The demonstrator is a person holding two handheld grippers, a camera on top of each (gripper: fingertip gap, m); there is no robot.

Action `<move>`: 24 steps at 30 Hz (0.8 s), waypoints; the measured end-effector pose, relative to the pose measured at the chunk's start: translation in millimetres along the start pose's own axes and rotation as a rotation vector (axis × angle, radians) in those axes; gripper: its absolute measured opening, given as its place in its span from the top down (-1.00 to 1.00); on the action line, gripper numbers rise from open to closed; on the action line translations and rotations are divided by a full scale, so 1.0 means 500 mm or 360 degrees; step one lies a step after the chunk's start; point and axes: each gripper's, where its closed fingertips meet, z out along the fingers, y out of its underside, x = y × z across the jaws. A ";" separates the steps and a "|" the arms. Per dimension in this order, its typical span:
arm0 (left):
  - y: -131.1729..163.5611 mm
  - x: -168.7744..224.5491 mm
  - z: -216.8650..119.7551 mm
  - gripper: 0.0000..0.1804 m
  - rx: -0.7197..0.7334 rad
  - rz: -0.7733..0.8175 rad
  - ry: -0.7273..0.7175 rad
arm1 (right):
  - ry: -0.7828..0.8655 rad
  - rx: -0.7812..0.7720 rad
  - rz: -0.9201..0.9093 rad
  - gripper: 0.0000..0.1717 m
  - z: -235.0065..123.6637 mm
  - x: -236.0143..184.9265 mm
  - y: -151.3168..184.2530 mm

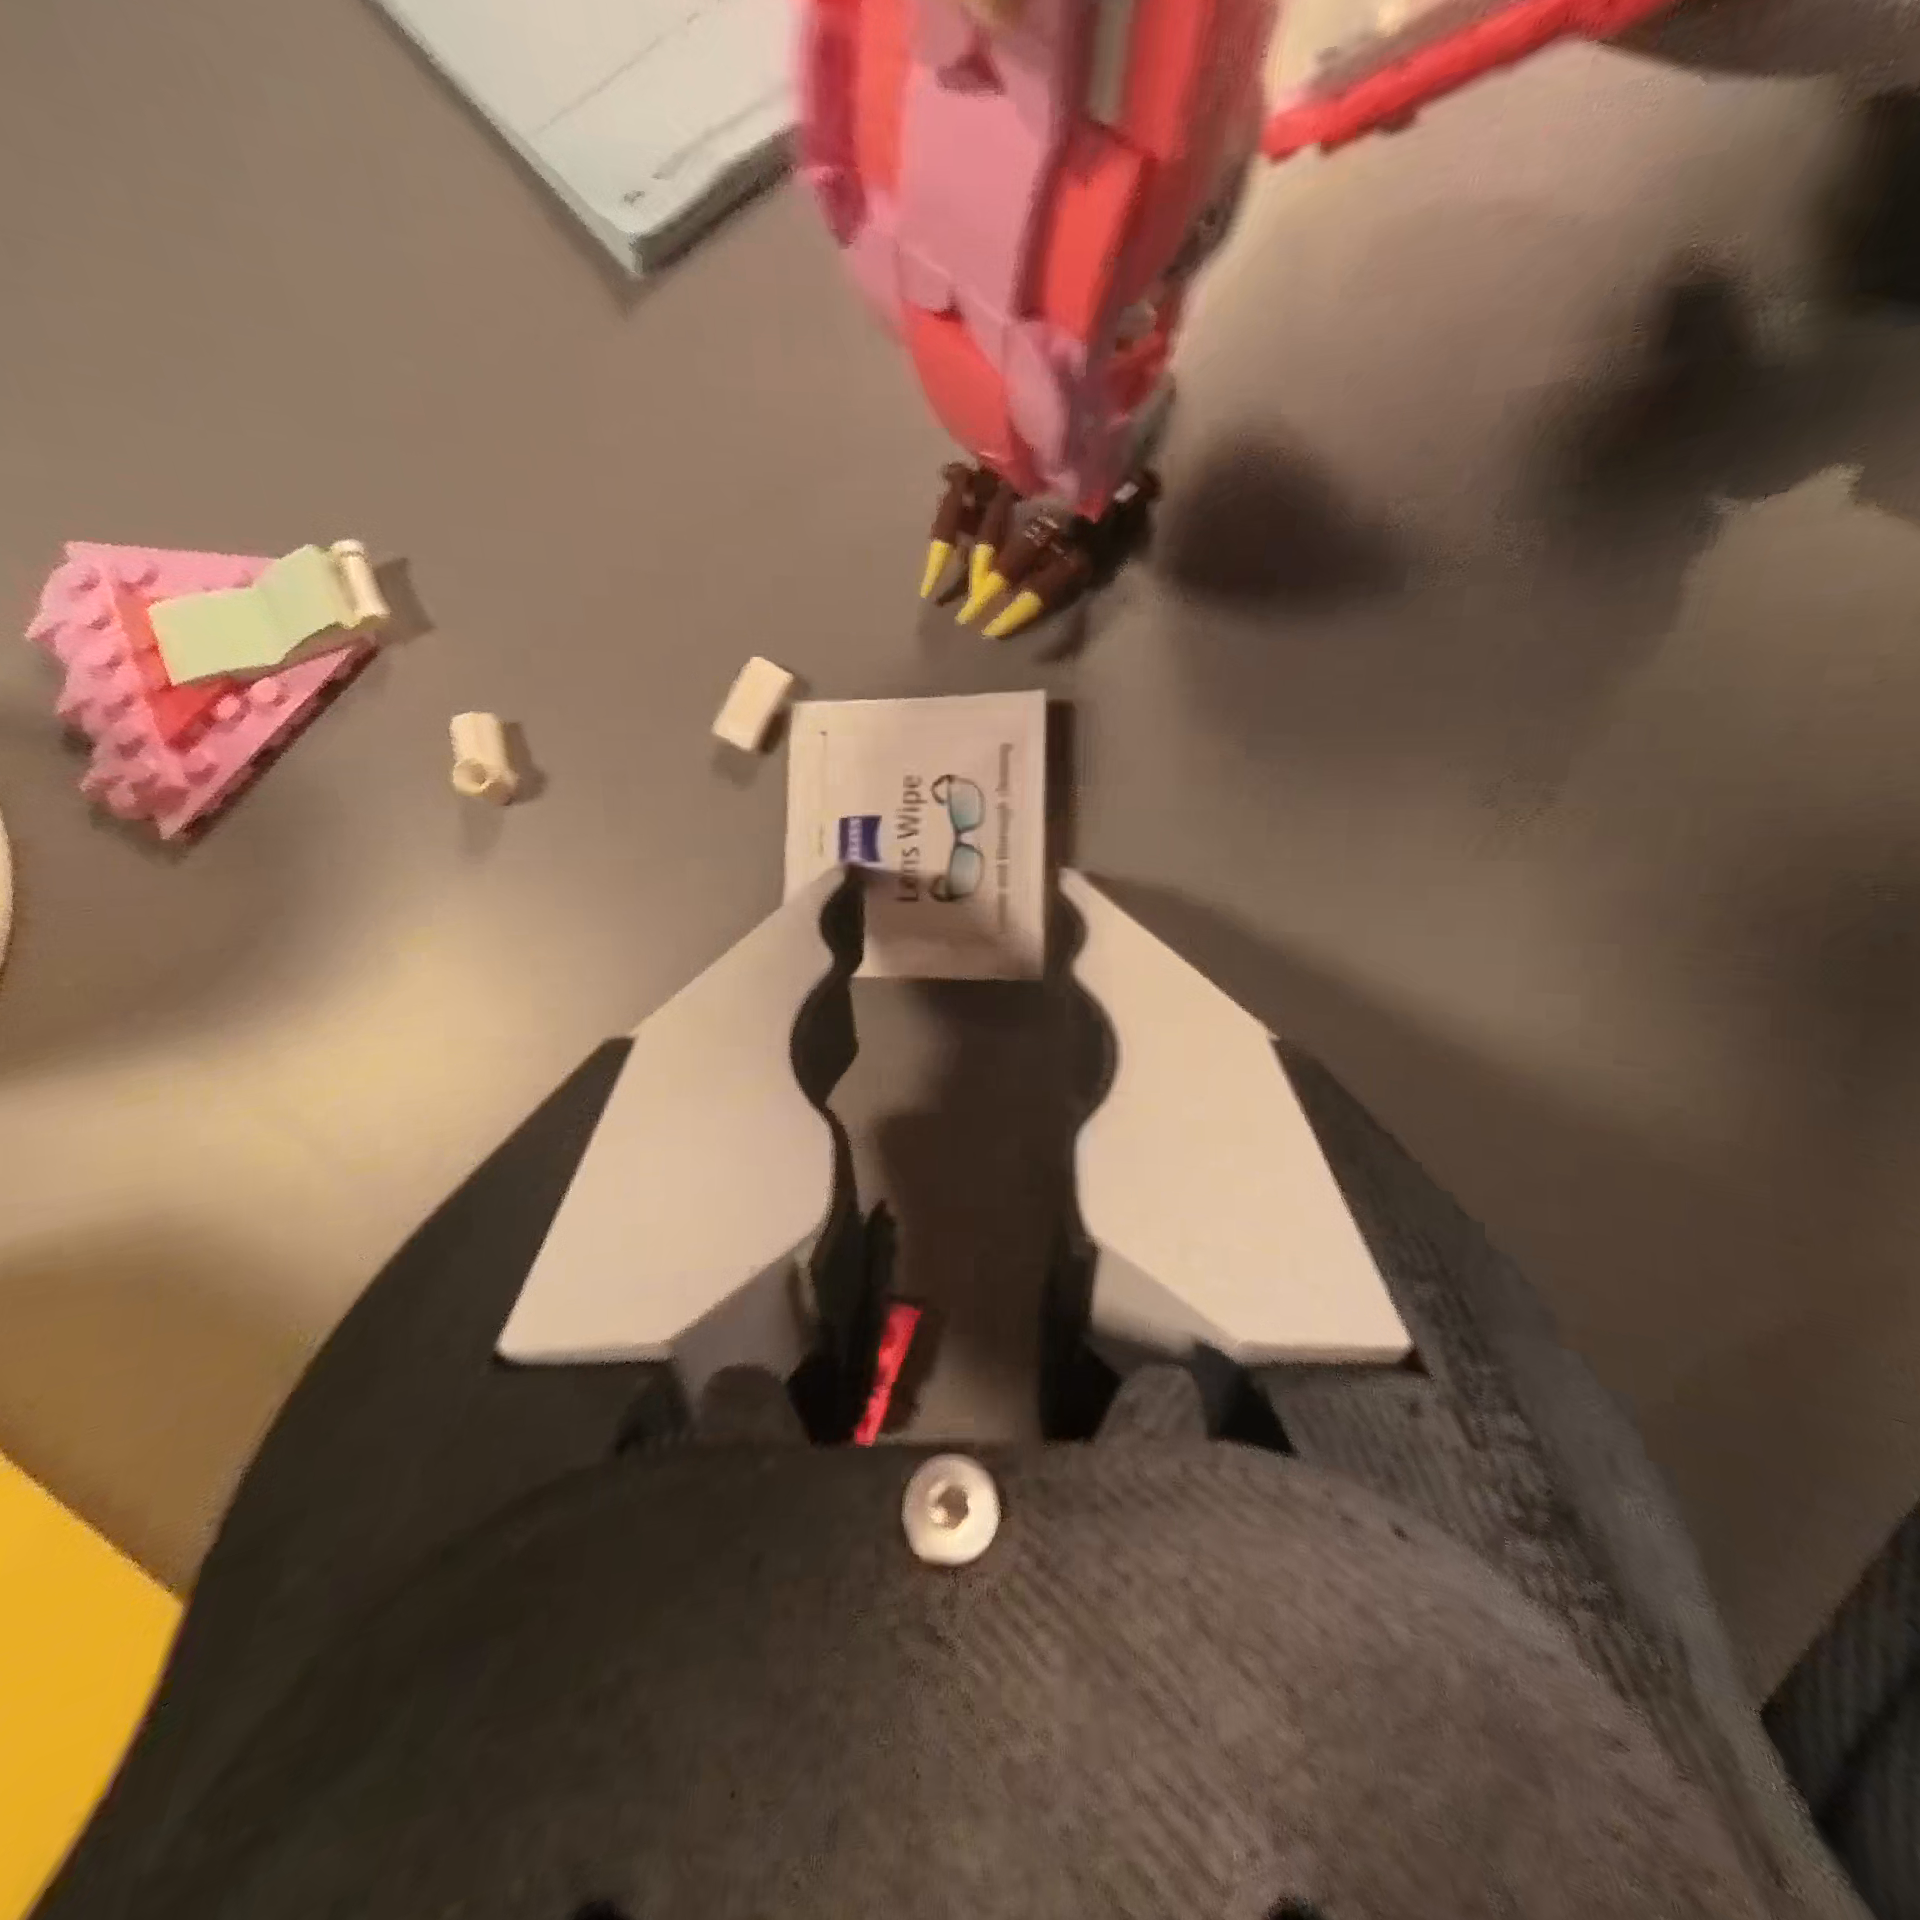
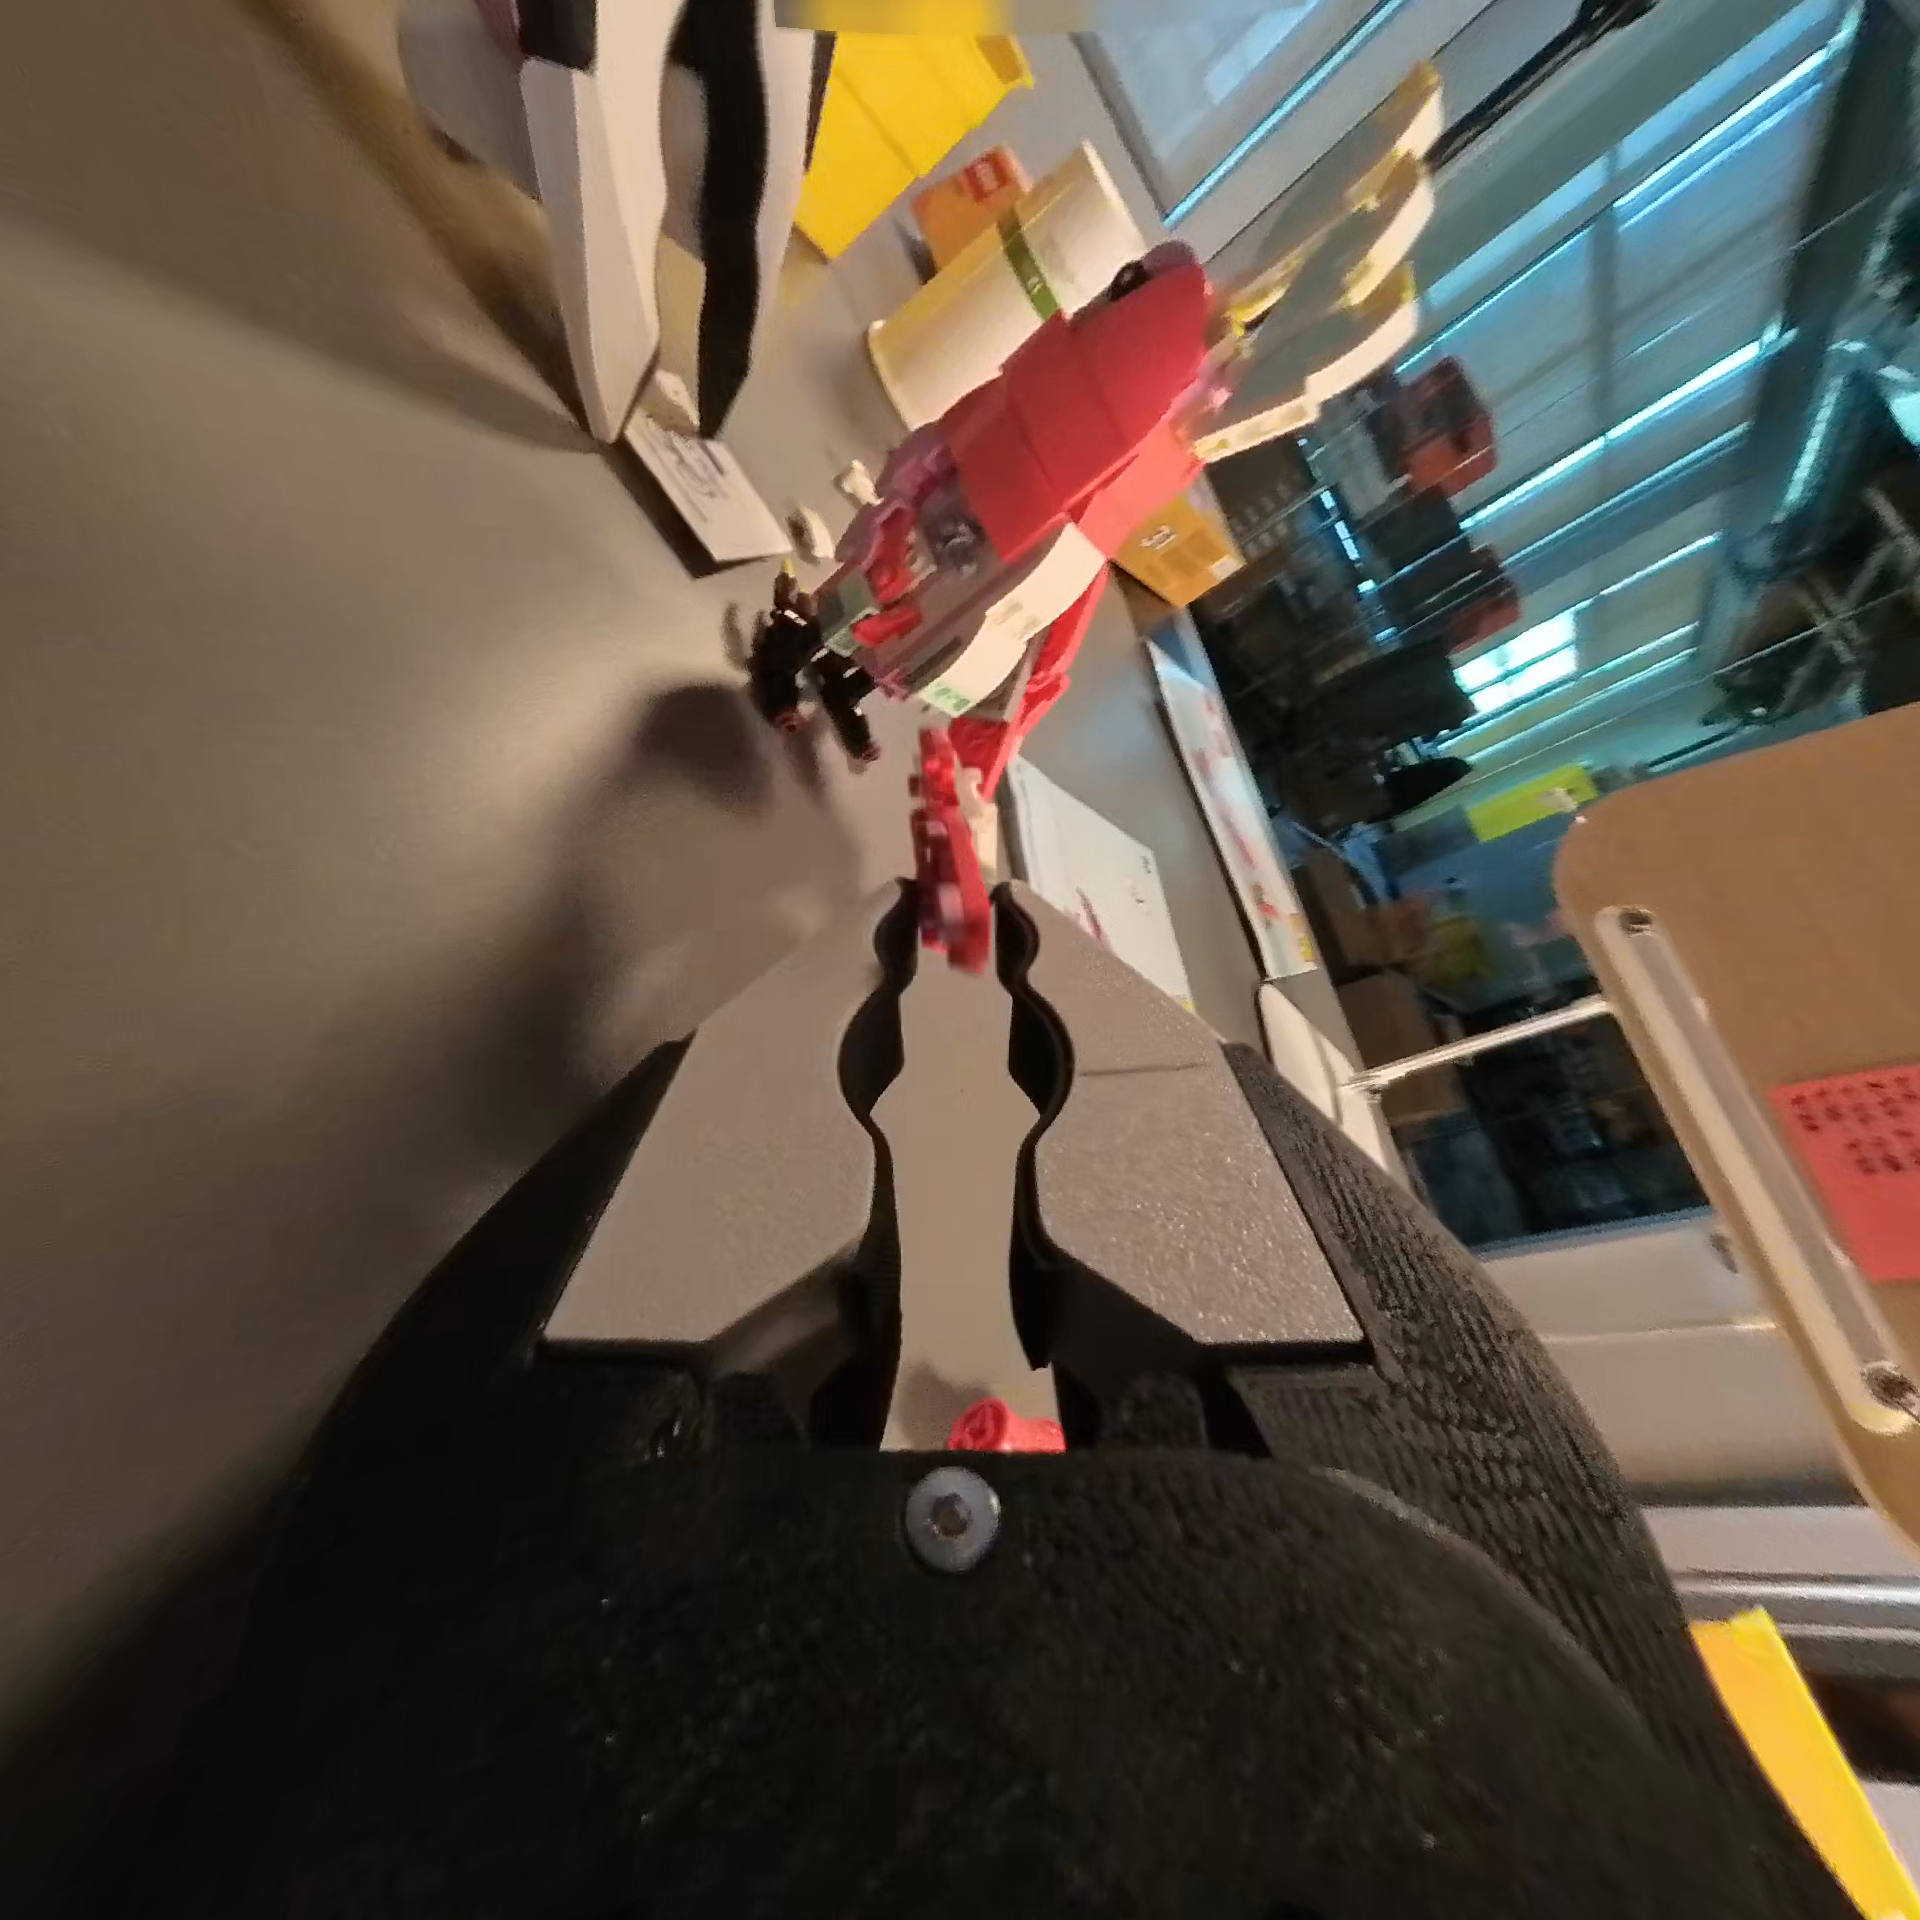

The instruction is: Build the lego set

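In the left wrist view my left gripper (image 1: 951,883) hangs over a white wipe packet (image 1: 935,810) that lies on the grey table (image 1: 416,395). The left fingertip (image 1: 821,894) overlaps the packet's left edge and the right fingertip stands just beside its right edge. The packet looks flat and the jaws are partly apart. My right gripper (image 2: 951,914) is shut on a thin red brick piece (image 2: 951,894) at the tail end of a red and pink brick bird model (image 2: 1070,436). The model (image 1: 997,239) stands on brown feet with yellow claws (image 1: 987,592). The left gripper (image 2: 644,229) also shows in the right wrist view, tips down at the packet (image 2: 717,499).
Two small white bricks (image 1: 753,704) (image 1: 480,756) lie left of the packet. A pink brick plate with a pale green part (image 1: 197,675) lies at the far left. A light blue booklet (image 1: 623,104) lies at the back. Yellow boxes (image 2: 904,135) and a chair back (image 2: 1766,1039) stand around the table.
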 end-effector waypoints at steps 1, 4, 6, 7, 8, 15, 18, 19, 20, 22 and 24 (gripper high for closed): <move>-0.007 -0.013 -0.007 0.76 0.0052 -0.0093 -0.0036 | 0.0024 0.0016 -0.0002 0.86 -0.001 0.004 -0.003; -0.013 -0.066 -0.038 0.91 0.0177 -0.0379 -0.0176 | 0.0065 0.0037 -0.0024 0.87 -0.003 0.010 -0.010; 0.000 -0.087 -0.050 0.92 0.0163 -0.0418 -0.0245 | 0.0054 0.0035 -0.0029 0.86 -0.001 0.006 -0.010; 0.007 -0.089 -0.050 0.91 0.0140 -0.0416 -0.0253 | 0.0046 0.0034 -0.0026 0.86 0.000 0.004 -0.010; 0.014 -0.089 -0.050 0.91 0.0115 -0.0411 -0.0256 | 0.0039 0.0033 -0.0023 0.86 0.000 0.002 -0.009; -0.027 -0.076 -0.063 0.14 0.0294 -0.0349 -0.0247 | 0.0050 0.0056 0.0148 0.87 -0.003 0.019 -0.011; -0.080 -0.023 -0.047 -0.01 0.0410 -0.0180 -0.0036 | 0.0050 0.0202 0.0430 0.87 -0.015 0.043 -0.027; -0.093 -0.012 -0.037 0.00 0.0430 -0.0105 0.0007 | 0.0034 0.0257 0.0536 0.87 -0.020 0.049 -0.032; -0.105 -0.005 -0.027 0.02 0.0450 -0.0045 0.0049 | 0.0013 0.0305 0.0632 0.87 -0.024 0.055 -0.033; -0.133 0.015 -0.011 0.02 0.0537 0.0023 0.0199 | -0.0027 0.0380 0.0789 0.88 -0.032 0.065 -0.033; -0.152 0.034 0.002 0.02 0.0579 0.0015 0.0367 | -0.0063 0.0452 0.0912 0.88 -0.040 0.072 -0.035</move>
